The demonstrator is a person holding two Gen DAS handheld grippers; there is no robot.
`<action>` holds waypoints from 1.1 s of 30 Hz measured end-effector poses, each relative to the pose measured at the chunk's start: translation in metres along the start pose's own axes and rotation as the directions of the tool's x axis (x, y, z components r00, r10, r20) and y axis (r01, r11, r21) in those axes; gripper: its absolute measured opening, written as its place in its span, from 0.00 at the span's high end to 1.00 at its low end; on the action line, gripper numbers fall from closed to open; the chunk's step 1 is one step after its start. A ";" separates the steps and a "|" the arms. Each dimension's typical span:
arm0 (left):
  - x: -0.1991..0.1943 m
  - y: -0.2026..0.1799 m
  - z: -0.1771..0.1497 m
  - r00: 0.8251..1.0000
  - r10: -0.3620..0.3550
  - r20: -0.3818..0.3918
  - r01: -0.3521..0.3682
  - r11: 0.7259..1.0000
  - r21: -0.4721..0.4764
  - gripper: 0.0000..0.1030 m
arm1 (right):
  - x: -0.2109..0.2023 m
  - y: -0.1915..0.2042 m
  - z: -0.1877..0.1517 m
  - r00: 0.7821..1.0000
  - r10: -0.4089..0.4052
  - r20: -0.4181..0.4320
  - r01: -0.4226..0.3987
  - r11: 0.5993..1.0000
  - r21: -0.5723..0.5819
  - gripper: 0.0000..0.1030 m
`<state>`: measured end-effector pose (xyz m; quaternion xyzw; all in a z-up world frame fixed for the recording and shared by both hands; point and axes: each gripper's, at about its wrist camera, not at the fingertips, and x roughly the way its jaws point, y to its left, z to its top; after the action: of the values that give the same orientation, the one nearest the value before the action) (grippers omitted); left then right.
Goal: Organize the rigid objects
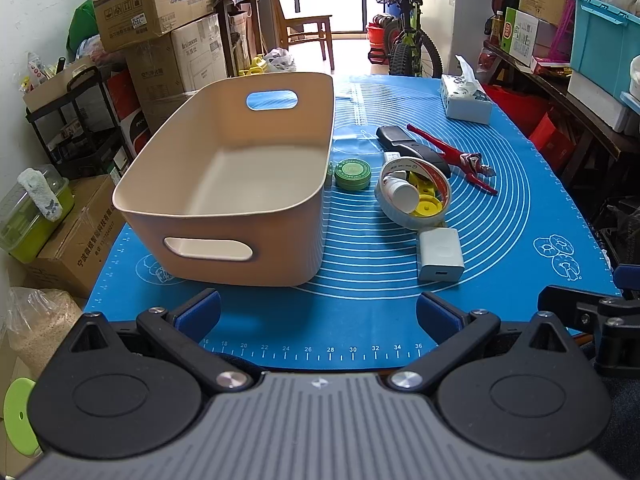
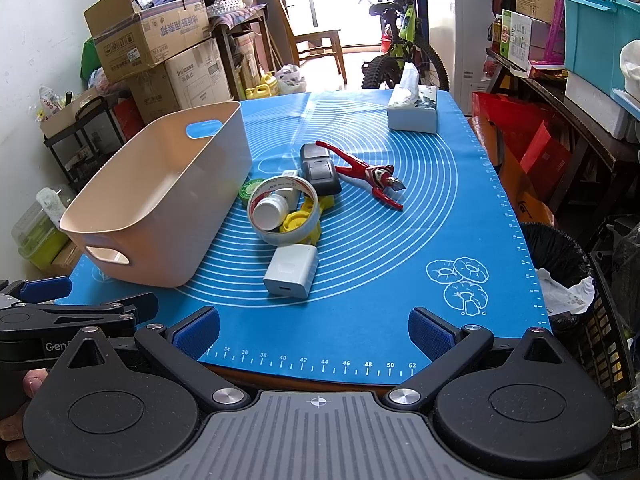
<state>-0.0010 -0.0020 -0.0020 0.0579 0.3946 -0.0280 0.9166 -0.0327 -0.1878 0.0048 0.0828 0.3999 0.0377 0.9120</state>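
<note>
An empty beige bin [image 1: 168, 184] [image 2: 132, 204] stands on the left of the blue mat [image 1: 360, 312] [image 2: 400, 280]. To its right lies a cluster: a white charger [image 1: 440, 254] [image 2: 291, 269], a tape roll [image 1: 436, 184] [image 2: 256, 196] ringing a white bottle [image 1: 404, 196] [image 2: 270, 213] and yellow plastic parts [image 1: 430, 204] [image 2: 296, 222], a green tin [image 1: 352, 174] [image 2: 247, 189], a black device [image 1: 412, 147] [image 2: 320, 172] and a red figure [image 1: 460, 158] [image 2: 370, 176]. My left gripper [image 1: 318, 312] and right gripper [image 2: 314, 330] both hang open at the mat's near edge, holding nothing.
A tissue box [image 1: 466, 100] [image 2: 412, 114] sits at the mat's far right. Stacked cardboard boxes [image 1: 152, 0] and a black rack [image 1: 76, 128] stand left. A bicycle [image 1: 408, 40] stands behind, shelves [image 2: 560, 92] right, and a black bin [image 2: 560, 256] at the table's right side.
</note>
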 end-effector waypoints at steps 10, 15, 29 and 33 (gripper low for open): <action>-0.001 -0.001 0.001 1.000 -0.005 0.002 0.005 1.000 0.002 0.00 | 0.000 0.001 0.000 1.000 -0.001 0.000 0.001 1.000 -0.001 0.03; -0.001 -0.001 0.001 1.000 -0.006 0.001 0.006 1.000 0.001 0.00 | 0.000 0.001 0.000 1.000 -0.001 0.000 0.001 1.000 -0.001 0.03; -0.001 -0.001 0.001 1.000 -0.007 0.001 0.007 1.000 0.001 0.00 | 0.000 0.002 0.000 1.000 -0.002 0.000 0.002 1.000 -0.002 0.03; -0.002 -0.001 0.002 1.000 -0.009 0.001 0.009 1.000 0.001 0.00 | 0.000 0.002 0.000 1.000 -0.002 -0.001 0.002 1.000 -0.002 0.03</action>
<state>-0.0012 -0.0028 0.0003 0.0566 0.3942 -0.0325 0.9167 -0.0325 -0.1858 0.0049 0.0812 0.4002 0.0371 0.9121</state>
